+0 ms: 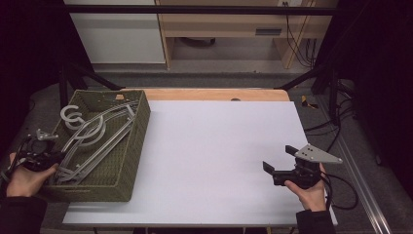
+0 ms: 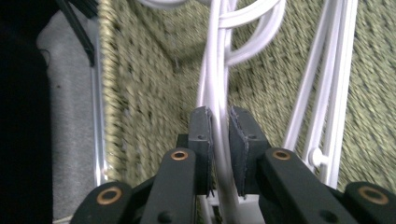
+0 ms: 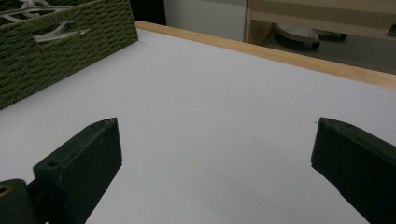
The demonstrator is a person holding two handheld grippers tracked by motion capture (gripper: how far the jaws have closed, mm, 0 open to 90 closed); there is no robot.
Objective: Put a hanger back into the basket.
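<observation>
A green woven basket (image 1: pixel 140 127) stands at the table's left and holds several white plastic hangers (image 1: pixel 97 136) lying in a tangle. My left gripper (image 1: pixel 52 160) reaches into the basket's near left corner. In the left gripper view it (image 2: pixel 220 116) is shut on the thin bar of one white hanger (image 2: pixel 217 70), with the basket's weave (image 2: pixel 154 93) behind. My right gripper (image 1: pixel 278 158) rests low over the white table at the right, open with nothing between its jaws. In the right gripper view it (image 3: pixel 217 126) faces the basket (image 3: pixel 70 60) and the hangers (image 3: pixel 42 9).
The white table top (image 1: pixel 214 146) stretches between basket and right hand, with a wooden strip (image 1: pixel 219 94) along its far edge. Beyond stand a white cabinet (image 1: pixel 117 34) and a wooden shelf (image 1: pixel 229 24). Cables (image 1: pixel 341 126) trail on the floor at the right.
</observation>
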